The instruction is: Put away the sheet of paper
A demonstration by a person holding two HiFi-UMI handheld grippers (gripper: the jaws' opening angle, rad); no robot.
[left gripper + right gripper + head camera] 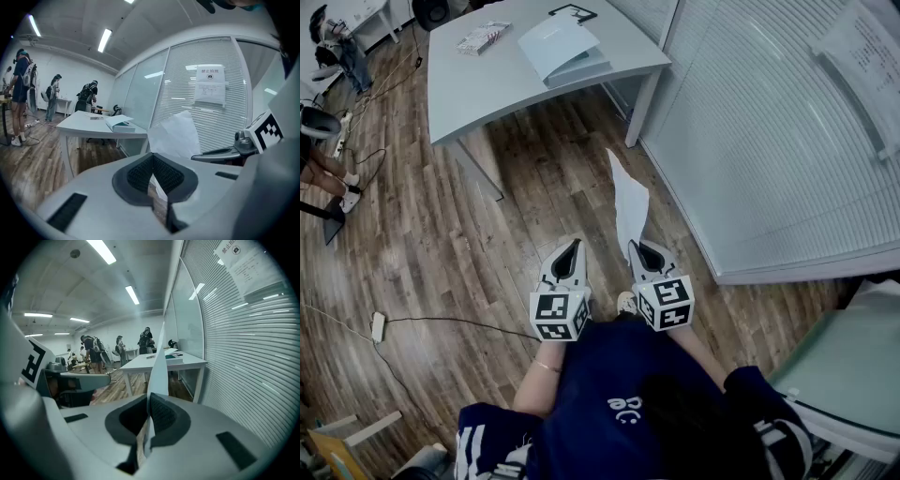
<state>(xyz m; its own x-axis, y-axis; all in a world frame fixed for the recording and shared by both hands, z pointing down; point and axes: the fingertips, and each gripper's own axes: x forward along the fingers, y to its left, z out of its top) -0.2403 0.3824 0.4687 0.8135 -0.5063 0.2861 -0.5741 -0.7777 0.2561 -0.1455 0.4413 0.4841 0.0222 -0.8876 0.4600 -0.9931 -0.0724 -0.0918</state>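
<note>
White and thin, the sheet of paper [629, 208] stands on edge in my right tool [645, 255], pinched at its lower end between the dark, ribbed pads [161, 412]. From there it rises as a narrow, slightly curled blade with a pointed top corner, hanging in the air over the floor [441, 244] of brown wood-grain planks. My left tool [566, 260] sits just beside the right one, smooth grey shell tapering to a point, its jaws closed on each other. Each tool carries a cube of black-and-white square markers. Ahead stands a pale grey table [478, 89] with a curved edge, bearing a flat light-blue box [564, 52]. Fine horizontal slats [769, 141] line the wall at my right.
</note>
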